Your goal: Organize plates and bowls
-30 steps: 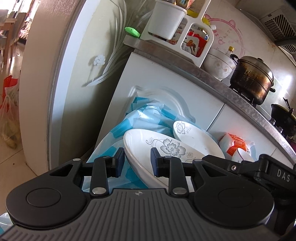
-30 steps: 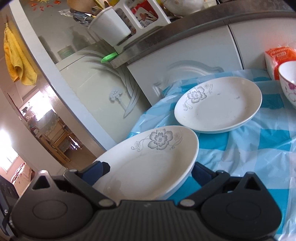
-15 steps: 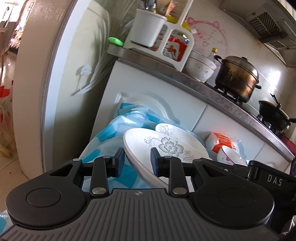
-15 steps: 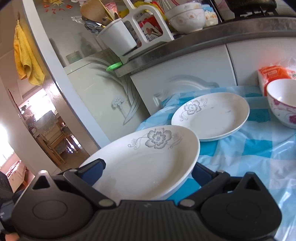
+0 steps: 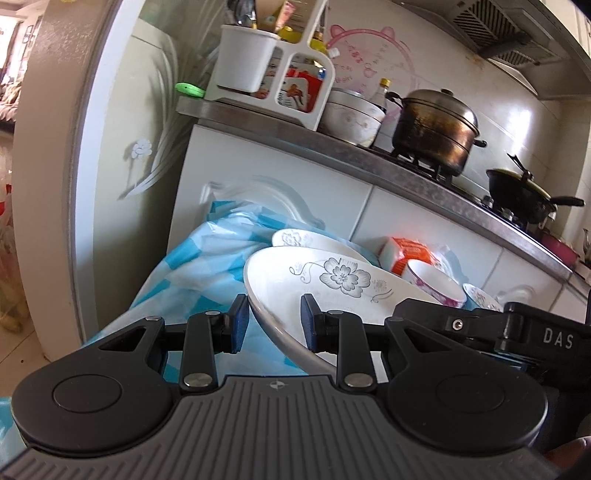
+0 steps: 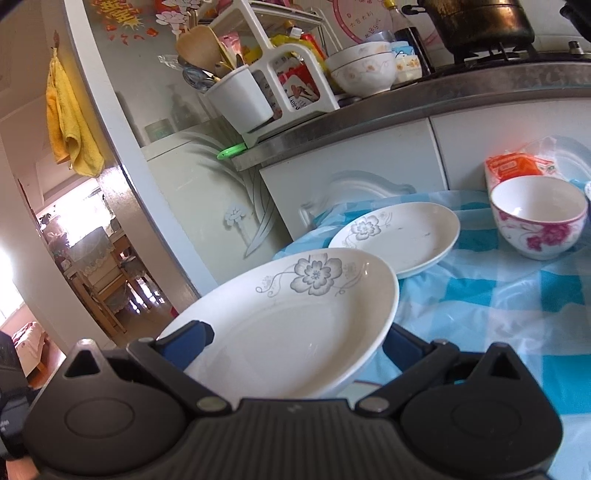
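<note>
Resting between both jaws, seemingly gripped: plate (image 6: pixel 295 332)

A blue-and-white checked cloth (image 6: pixel 491 295) covers the table. An orange packet (image 6: pixel 513 166) lies at its far edge, against the white cabinet (image 6: pixel 354 166). On the grey counter (image 5: pixel 369 155) above stands a white rack (image 5: pixel 295 85) with a white cup (image 5: pixel 242 59) of utensils, among them a wooden spoon (image 6: pixel 197 46). A green object (image 5: pixel 190 88) lies at the counter's left end. To the right of the rack are a dark bottle (image 5: pixel 380 99), a browned steel pot (image 5: pixel 432 129) on the stove and a black wok (image 5: pixel 524 195). A range hood (image 5: pixel 495 29) hangs above. A yellow towel (image 6: pixel 70 122) hangs by the doorway, where chairs (image 6: pixel 107 284) show beyond.
</note>
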### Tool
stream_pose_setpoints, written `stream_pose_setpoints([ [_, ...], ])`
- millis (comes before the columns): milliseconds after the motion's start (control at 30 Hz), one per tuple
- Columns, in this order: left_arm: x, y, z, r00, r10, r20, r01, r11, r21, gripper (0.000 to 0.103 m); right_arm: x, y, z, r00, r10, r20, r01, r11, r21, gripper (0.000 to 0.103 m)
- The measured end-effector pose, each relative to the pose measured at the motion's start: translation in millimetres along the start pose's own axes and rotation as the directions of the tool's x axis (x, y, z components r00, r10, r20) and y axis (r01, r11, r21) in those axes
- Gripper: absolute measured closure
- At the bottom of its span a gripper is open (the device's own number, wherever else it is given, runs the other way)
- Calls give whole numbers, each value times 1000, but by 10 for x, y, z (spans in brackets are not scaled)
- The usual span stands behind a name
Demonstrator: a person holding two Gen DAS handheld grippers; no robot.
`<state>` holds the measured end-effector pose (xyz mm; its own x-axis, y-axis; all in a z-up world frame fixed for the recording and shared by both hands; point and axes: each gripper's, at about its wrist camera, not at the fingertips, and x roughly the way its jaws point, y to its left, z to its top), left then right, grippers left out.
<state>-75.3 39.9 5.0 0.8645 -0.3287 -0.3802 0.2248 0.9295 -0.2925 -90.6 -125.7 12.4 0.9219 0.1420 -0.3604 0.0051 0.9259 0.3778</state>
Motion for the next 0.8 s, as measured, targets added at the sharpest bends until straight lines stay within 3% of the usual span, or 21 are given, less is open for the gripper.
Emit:
stream_pose_setpoints([
  [367, -224, -208, -213, 998, -26, -56, 31, 995, 90, 73, -444, -41, -227, 1000, -20, 18, 20, 1000, -17, 1],
  [800, -405, -327, -518, 995, 27, -94, -11, 985, 170, 73, -707, -41, -599, 999, -31, -18, 31, 999, -11, 2],
])
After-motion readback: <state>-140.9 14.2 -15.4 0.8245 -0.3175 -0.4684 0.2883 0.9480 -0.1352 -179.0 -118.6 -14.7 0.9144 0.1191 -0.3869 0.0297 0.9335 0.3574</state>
